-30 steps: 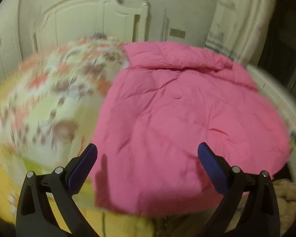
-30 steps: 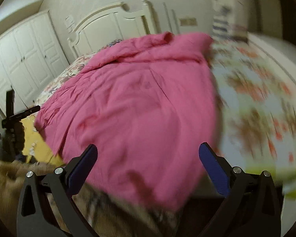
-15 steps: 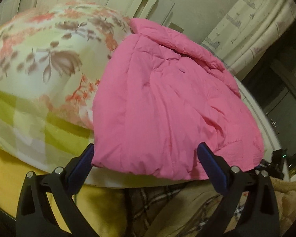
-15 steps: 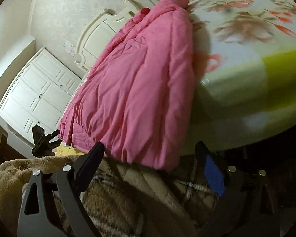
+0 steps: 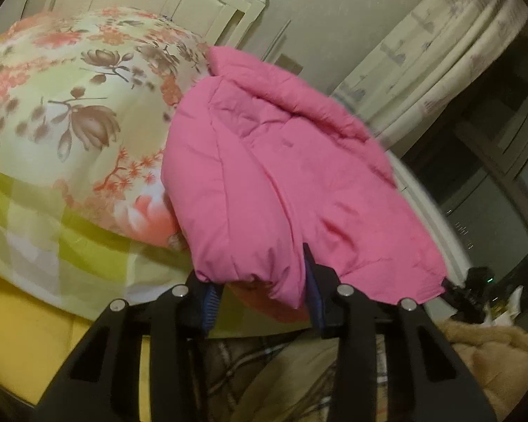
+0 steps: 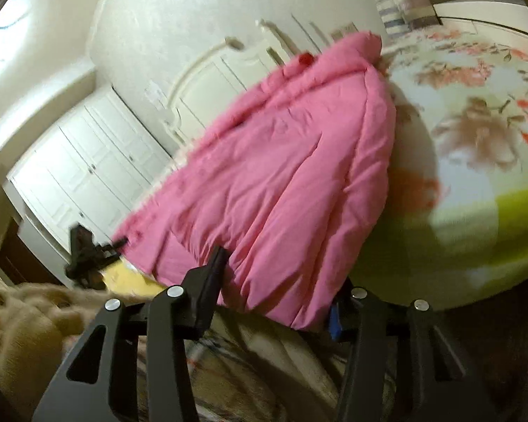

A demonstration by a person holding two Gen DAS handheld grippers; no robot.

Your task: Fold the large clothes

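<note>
A pink padded jacket point(image 5: 281, 176) lies on the bed with its hem at the near edge; it also shows in the right wrist view point(image 6: 281, 183). My left gripper point(image 5: 260, 288) is closed on the hem's left corner, with pink fabric bunched between the blue pads. My right gripper point(image 6: 278, 292) is closed on the hem's right corner, with fabric hanging between its fingers. The other gripper shows small at the far hem corner in each view.
The floral green and white bedspread point(image 5: 70, 133) covers the bed. A white headboard point(image 6: 207, 95) and white wardrobe point(image 6: 88, 168) stand behind. A tan fleece blanket point(image 6: 28, 316) and plaid fabric point(image 5: 250, 369) lie below the bed edge. Curtains point(image 5: 440, 52) hang at the right.
Both grippers came down to the bed edge at the jacket's hem. Their jaws went from wide open to closed on the hem corners.
</note>
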